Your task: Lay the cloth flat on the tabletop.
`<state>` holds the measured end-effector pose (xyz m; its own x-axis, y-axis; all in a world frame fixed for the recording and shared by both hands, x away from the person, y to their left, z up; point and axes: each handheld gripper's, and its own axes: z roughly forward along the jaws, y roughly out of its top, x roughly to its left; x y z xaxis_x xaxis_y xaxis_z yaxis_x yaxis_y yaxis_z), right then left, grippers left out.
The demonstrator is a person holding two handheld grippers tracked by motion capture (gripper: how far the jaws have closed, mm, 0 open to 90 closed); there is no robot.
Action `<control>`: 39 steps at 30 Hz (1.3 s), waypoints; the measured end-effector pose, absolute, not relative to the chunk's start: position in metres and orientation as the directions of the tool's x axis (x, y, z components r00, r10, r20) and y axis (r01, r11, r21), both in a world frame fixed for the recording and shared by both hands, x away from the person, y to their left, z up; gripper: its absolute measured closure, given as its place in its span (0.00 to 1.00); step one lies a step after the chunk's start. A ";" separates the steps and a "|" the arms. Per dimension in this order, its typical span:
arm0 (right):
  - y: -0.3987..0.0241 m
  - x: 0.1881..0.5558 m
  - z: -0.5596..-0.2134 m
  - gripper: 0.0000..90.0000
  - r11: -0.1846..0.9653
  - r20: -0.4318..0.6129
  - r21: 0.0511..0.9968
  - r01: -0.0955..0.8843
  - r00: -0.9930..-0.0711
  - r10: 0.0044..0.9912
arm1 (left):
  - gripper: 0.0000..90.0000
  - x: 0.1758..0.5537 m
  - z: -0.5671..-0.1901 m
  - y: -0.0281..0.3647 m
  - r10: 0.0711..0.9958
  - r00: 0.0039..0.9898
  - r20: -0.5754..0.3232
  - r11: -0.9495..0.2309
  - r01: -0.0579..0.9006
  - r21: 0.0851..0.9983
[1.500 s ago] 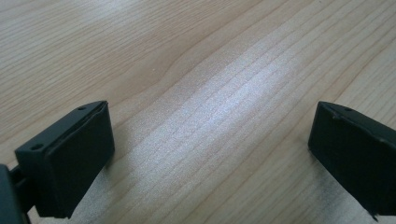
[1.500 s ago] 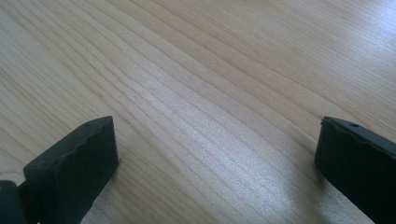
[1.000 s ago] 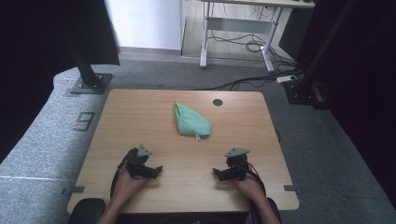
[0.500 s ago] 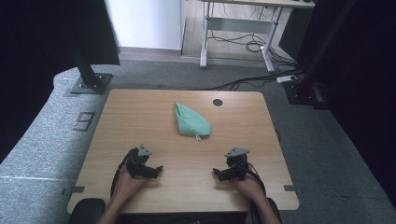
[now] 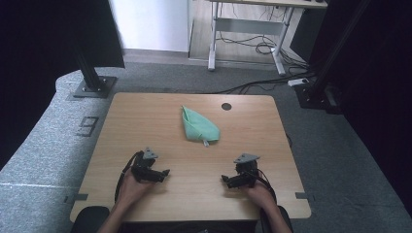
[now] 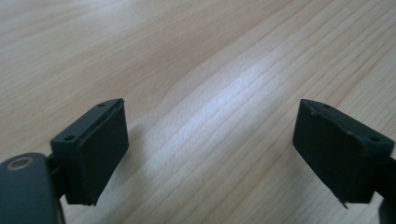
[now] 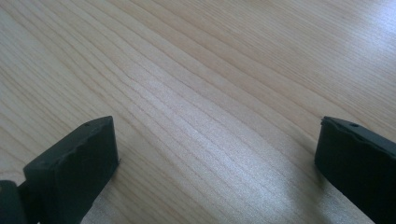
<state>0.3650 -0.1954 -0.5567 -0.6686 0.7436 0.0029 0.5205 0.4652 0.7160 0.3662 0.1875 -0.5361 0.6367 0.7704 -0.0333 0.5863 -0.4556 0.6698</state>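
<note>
The green cloth (image 5: 199,125) is lying folded on the bench (image 5: 145,121), well ahead of both sets of fingers and roughly midway between them in the high view. There the left gripper (image 5: 165,173) and the right gripper (image 5: 225,179) are resting low near the bench's front edge, pointing toward each other.

In the left gripper view, the fingers (image 6: 95,149) are standing apart over bare wood, having just been closing a little, with nothing between them.

In the right gripper view, the fingers (image 7: 77,163) are standing wide apart over bare wood, holding nothing.

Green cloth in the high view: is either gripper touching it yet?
No, the green cloth lies mid-table, apart from the left gripper and right gripper.
</note>
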 end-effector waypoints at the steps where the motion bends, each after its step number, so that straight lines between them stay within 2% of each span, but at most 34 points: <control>1: -0.195 0.365 -0.557 0.00 0.465 0.003 0.716 0.521 -0.668 0.744 | 0.14 0.367 -0.534 0.187 0.768 0.640 -0.030 -0.458 0.580 0.674; 11: -0.195 0.365 -0.557 0.00 0.465 0.003 0.716 0.521 -0.668 0.744 | 0.19 0.384 -0.519 0.168 0.743 0.669 -0.032 -0.463 0.547 0.698; 25: -0.195 0.365 -0.557 0.00 0.465 0.004 0.716 0.521 -0.668 0.744 | 0.33 0.419 -0.502 0.137 0.704 0.710 -0.028 -0.472 0.497 0.728; 39: -0.195 0.365 -0.557 0.00 0.465 0.003 0.716 0.521 -0.668 0.744 | 0.42 0.459 -0.499 0.109 0.698 0.716 0.010 -0.505 0.483 0.715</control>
<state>0.3650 -0.1954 -0.5567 -0.6678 0.7443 0.0033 0.5214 0.4647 0.7157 0.4588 0.1087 -0.4987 0.7157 0.6983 0.0096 0.4833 -0.5052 0.7150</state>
